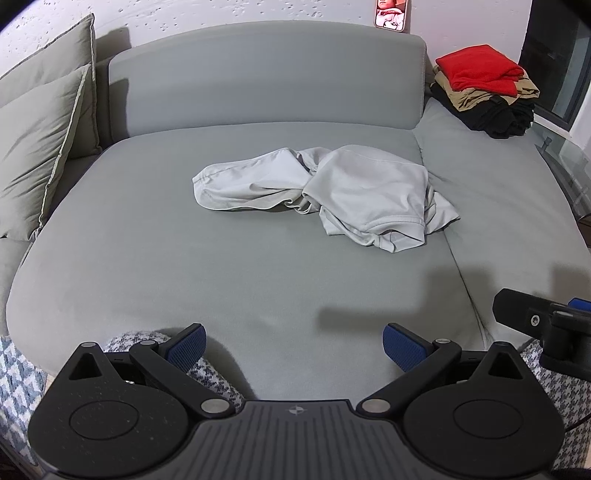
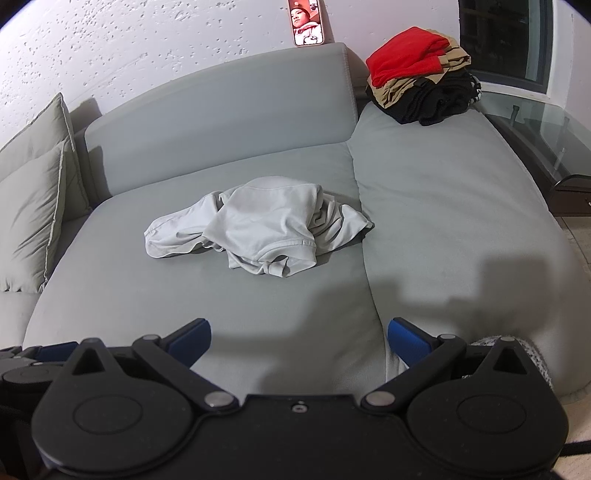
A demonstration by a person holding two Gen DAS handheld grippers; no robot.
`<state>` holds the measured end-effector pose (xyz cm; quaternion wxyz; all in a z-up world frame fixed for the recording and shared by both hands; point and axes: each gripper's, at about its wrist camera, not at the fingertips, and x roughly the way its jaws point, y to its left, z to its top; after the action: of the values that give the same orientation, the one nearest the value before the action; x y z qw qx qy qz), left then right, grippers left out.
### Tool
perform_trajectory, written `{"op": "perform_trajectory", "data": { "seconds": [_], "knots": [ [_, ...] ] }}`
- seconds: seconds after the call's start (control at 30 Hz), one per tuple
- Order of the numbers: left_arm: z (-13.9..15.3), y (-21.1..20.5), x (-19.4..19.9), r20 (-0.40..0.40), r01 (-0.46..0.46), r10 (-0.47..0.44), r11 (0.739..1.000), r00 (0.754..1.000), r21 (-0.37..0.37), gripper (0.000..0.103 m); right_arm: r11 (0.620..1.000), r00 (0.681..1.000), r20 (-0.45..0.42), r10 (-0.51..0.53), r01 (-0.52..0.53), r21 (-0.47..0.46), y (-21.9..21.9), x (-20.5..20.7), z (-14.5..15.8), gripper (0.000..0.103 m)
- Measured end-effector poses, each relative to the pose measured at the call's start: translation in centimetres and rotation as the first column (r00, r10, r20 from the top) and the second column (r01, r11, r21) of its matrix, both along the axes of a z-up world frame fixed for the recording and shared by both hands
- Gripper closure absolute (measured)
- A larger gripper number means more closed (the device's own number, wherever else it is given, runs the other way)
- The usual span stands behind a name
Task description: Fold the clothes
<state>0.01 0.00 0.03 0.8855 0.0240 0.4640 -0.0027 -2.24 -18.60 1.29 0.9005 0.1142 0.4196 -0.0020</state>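
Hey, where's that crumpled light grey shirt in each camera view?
Left wrist: crumpled grey shirt lies right of centre on the sofa seat.
Right wrist: shirt lies left of centre.
Shared landmark: the stack topped by red cloth, upper right in both.

Both views evenly lit and sharp, cool indoor light from behind and above the rig. Soft dark shadows fall on the sofa (image 1: 147, 258) seat near the front edge, and behind the pillows (image 1: 37, 147). Strong fisheye bending, black vignette in top corners. Phone (image 2: 306, 22) screen glows bright.
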Motion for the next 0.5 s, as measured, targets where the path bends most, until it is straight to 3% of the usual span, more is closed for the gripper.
{"op": "perform_trajectory", "data": {
  "seconds": [0.5],
  "knots": [
    [0.26, -0.09, 0.56, -0.006, -0.003, 0.003, 1.0, 1.0, 0.0, 0.001, 1.0, 1.0, -0.007, 0.009, -0.009, -0.003, 0.16, 0.24, -0.12, 0.0]
  ]
}}
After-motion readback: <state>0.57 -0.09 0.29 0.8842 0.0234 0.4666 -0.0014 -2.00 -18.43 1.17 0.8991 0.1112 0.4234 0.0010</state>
